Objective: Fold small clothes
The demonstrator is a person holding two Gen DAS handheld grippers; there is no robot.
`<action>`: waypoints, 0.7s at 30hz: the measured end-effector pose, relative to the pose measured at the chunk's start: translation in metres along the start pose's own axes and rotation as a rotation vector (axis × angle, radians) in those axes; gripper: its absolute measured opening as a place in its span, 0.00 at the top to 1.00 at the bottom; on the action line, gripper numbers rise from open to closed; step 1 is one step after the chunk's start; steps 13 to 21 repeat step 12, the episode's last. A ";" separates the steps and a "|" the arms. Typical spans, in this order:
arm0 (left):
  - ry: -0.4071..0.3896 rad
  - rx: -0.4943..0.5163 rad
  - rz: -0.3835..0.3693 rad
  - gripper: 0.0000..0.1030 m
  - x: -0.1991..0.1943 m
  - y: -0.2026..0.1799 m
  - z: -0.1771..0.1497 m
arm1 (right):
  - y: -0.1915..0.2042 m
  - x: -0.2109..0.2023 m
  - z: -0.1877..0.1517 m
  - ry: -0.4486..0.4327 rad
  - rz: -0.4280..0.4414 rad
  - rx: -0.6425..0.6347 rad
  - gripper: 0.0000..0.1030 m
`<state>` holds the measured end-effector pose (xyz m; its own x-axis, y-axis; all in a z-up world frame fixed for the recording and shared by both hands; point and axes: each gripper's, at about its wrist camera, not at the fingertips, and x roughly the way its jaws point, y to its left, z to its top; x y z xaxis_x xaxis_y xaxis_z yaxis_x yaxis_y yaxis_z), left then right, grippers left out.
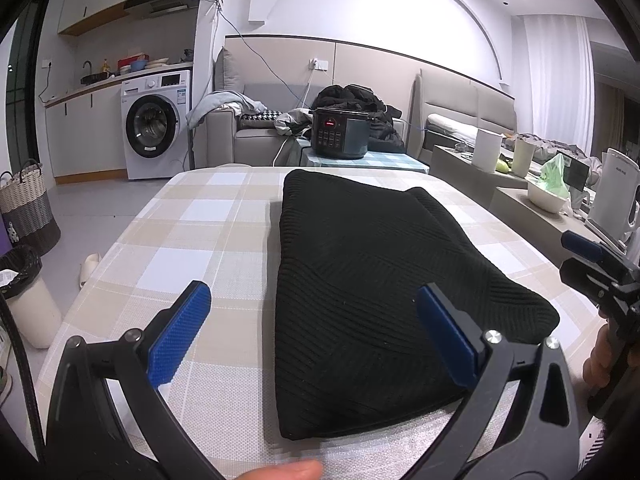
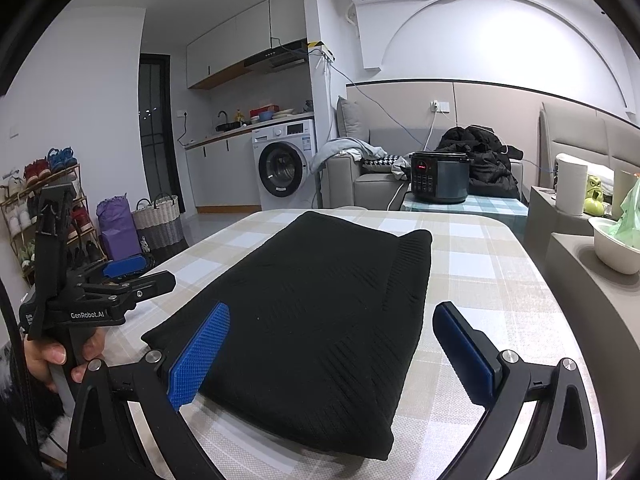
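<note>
A black ribbed knit garment (image 1: 360,280) lies folded into a flat rectangle on the checked tablecloth (image 1: 192,232); the right wrist view shows the same garment (image 2: 320,304) on the cloth (image 2: 480,280). My left gripper (image 1: 312,308) hovers open over its near left edge, blue pads (image 1: 180,332) wide apart with nothing held. My right gripper (image 2: 332,328) is open above the garment's near end, empty. The left gripper (image 2: 120,272) also shows at the left of the right wrist view, held by a hand. The right gripper (image 1: 592,260) peeks in at the right edge of the left wrist view.
A dark electric cooker (image 1: 340,132) stands on a small table beyond the far edge. A sofa with clothes (image 1: 256,120), a washing machine (image 1: 156,124), baskets (image 1: 24,204) and a shoe rack (image 2: 48,208) ring the room. A white bowl (image 2: 616,248) and kettle (image 1: 612,196) sit on the right counter.
</note>
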<state>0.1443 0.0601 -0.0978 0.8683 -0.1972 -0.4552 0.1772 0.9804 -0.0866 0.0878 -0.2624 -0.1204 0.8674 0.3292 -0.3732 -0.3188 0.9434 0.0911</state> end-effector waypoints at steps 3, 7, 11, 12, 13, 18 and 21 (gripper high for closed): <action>0.000 0.000 0.002 0.01 -0.001 -0.001 0.000 | 0.000 0.000 0.000 -0.001 0.001 -0.001 0.00; -0.001 0.000 0.002 0.01 -0.001 -0.001 0.000 | 0.001 0.002 0.001 0.006 0.004 -0.006 0.00; -0.005 0.001 -0.002 0.01 -0.002 -0.001 0.001 | 0.001 0.004 0.001 0.017 0.007 -0.015 0.00; -0.006 0.001 0.002 0.01 -0.002 -0.002 0.001 | 0.002 0.004 0.001 0.018 0.008 -0.017 0.00; -0.006 0.001 0.002 0.01 -0.002 -0.002 0.001 | 0.002 0.004 0.001 0.018 0.008 -0.017 0.00; -0.006 0.001 0.002 0.01 -0.002 -0.002 0.001 | 0.002 0.004 0.001 0.018 0.008 -0.017 0.00; -0.006 0.001 0.002 0.01 -0.002 -0.002 0.001 | 0.002 0.004 0.001 0.018 0.008 -0.017 0.00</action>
